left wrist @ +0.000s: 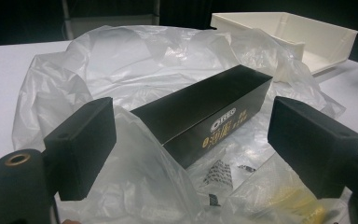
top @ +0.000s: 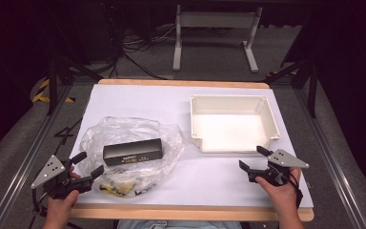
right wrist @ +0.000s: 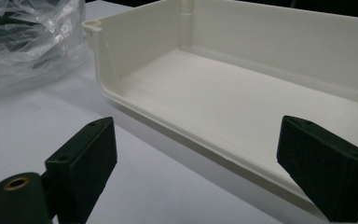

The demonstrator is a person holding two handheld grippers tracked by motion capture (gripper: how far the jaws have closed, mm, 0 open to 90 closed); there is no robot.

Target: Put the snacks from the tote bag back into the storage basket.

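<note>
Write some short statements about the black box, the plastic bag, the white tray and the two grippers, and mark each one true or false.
1. The black box lies on the plastic bag. True.
2. The white tray holds the box. False: it is empty.
3. The left gripper grips the box. False: its jaws are open, short of it.
4. The right gripper is open near the tray. True.

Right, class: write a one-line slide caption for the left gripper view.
Open tongs frame a black box lying on a crumpled clear plastic bag.
</note>
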